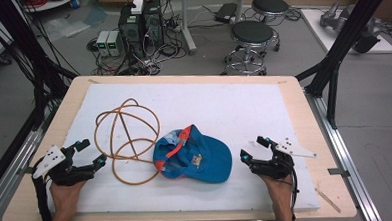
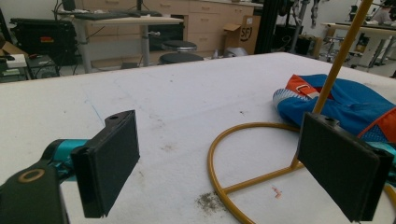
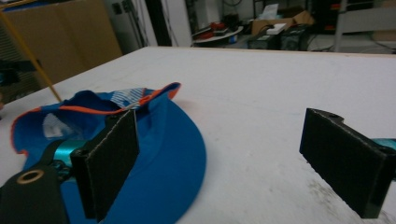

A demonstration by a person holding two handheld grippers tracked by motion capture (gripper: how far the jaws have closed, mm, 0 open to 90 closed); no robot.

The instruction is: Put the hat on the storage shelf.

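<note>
**High view: both grippers open, cap and wire frame untouched**

High view: blue cap [image 1: 193,158] with orange trim lying at centre front of white mat [image 1: 234,104] on worktop [image 1: 304,116]. Orange wire frame [image 1: 127,138] of looped hoops just left of cap, touching or overlapping its left edge; which of the two cannot be told. Left gripper [image 1: 91,152] held in left hand [image 1: 65,194] at front left of mat, near frame's left loops, jaws spread wide, nothing between them. Right gripper [image 1: 251,148] held in right hand [image 1: 280,189] at front right, close beside cap's brim but apart from it, jaws likewise spread and empty.

Left gripper view: jaws apart over bare mat; frame's base hoop [image 2: 219,154] lying flat between them, one upright rod rising behind right-hand jaw; cap [image 2: 336,100] beyond.

Right gripper view: jaws wide apart; cap [image 3: 159,154] low behind left-hand jaw, brim towards camera, no contact confirmed; bare mat before right-hand jaw.

Floor beyond worktop: two black stools [image 1: 253,35], computer cases [image 1: 140,23] with cabling.
</note>
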